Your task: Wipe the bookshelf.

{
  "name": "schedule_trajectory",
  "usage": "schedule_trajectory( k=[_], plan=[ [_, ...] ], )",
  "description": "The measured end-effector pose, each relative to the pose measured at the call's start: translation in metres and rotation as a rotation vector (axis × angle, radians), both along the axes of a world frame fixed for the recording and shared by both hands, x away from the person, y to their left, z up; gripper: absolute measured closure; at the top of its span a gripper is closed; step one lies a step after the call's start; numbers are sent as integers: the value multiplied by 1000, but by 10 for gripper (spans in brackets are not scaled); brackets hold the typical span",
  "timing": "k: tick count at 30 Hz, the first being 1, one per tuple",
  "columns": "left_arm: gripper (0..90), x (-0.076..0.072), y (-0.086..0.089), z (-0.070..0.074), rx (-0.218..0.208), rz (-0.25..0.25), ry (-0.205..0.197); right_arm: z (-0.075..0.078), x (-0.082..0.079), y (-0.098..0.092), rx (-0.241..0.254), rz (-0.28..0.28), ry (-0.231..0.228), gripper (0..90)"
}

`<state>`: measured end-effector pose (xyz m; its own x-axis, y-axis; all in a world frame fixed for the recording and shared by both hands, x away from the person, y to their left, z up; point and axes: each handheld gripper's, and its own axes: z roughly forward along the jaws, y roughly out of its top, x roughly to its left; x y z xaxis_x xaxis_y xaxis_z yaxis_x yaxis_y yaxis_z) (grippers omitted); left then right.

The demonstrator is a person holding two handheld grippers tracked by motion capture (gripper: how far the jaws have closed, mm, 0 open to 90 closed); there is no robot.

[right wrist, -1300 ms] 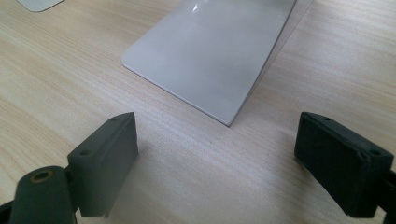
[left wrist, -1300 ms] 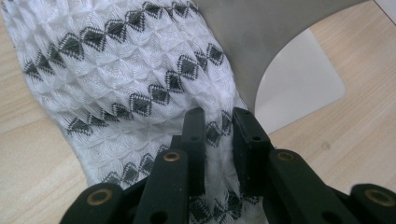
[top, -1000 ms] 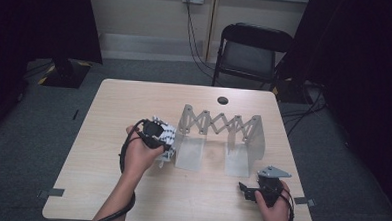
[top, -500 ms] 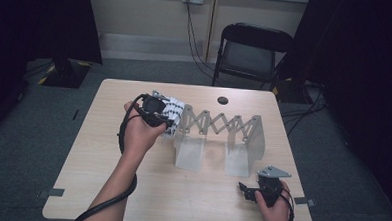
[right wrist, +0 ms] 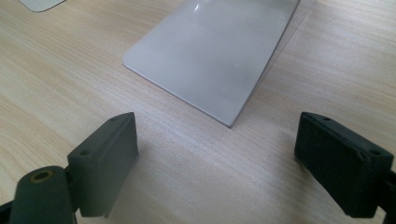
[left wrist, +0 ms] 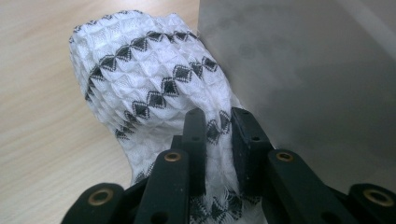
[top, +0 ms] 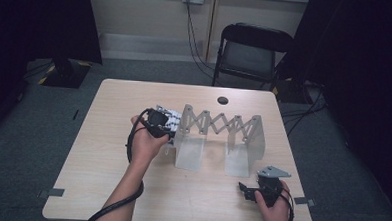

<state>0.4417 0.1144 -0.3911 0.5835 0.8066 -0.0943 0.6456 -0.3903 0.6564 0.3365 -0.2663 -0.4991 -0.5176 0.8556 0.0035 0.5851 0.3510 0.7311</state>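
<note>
My left gripper [left wrist: 217,135] is shut on a white cloth [left wrist: 154,84] with rows of black diamonds, pinching its gathered lower part. The cloth's bunched end touches a grey upright panel [left wrist: 303,70]. In the high view the left gripper [top: 166,125] holds the cloth [top: 172,119] against the left end of a grey stand [top: 218,124], which has a scissor lattice between two upright panels. My right gripper [top: 245,191] rests near the table's front right edge. Its jaws [right wrist: 219,149] stand wide open over bare wood, facing the stand's flat foot [right wrist: 210,56].
A small black round cap [top: 222,100] sits in the wooden table [top: 106,161] behind the stand. A black chair [top: 251,53] stands beyond the far edge. Grey tape marks [top: 55,192] lie on the front corners. A black cable [top: 130,142] trails along the left forearm.
The left hand carried the cloth away from me toward the stand's left end, then drew back a little and lower. The right gripper stayed where it was.
</note>
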Motion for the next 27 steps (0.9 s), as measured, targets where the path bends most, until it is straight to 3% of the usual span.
schedule_trajectory(
  k=[3, 12, 20, 27],
  plan=[
    [768, 0, 0, -16, -1, -2, 25, 0, 0, 0, 0, 0, 0, 128],
    [768, -2, 0, -45, 1, 4, 75, 0, 0, 0, 0, 2, 1, 128],
    [769, -4, -3, -64, 0, 6, 93, 0, 0, 0, 0, 3, 0, 128],
    [771, -7, -5, -71, -8, 0, 105, 0, 0, 0, 1, 3, 0, 128]
  ],
)
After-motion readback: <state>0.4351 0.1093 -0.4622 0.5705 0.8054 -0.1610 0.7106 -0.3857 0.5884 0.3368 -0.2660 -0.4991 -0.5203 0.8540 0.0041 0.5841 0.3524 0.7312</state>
